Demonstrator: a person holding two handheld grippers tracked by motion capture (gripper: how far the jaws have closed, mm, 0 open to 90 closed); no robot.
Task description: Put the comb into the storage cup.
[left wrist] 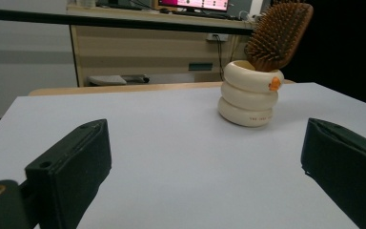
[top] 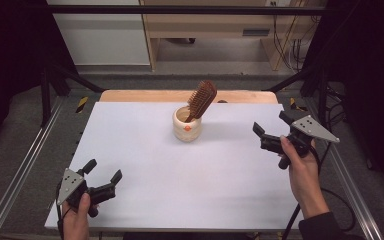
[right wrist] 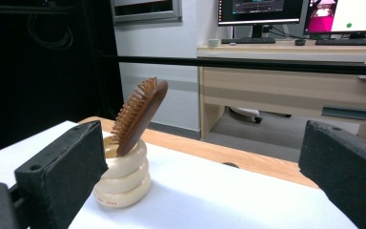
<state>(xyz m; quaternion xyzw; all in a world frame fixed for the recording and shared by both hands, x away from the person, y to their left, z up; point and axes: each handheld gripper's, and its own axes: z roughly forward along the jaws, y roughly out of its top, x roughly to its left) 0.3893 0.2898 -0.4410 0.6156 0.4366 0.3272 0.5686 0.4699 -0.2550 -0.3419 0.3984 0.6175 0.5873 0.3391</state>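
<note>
Brush leaned in cup, upper centre; both grippers gaped empty; right should close squarely on its head.

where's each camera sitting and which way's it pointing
High view: above the near table edge, looking forward and down; shows both hands, left gripper and right gripper.
Left gripper view: low over the white table, between its open jaws toward the cream holder.
Right gripper view: same, from the other side.
Shared: the hairbrush leaning in the holder.
</note>
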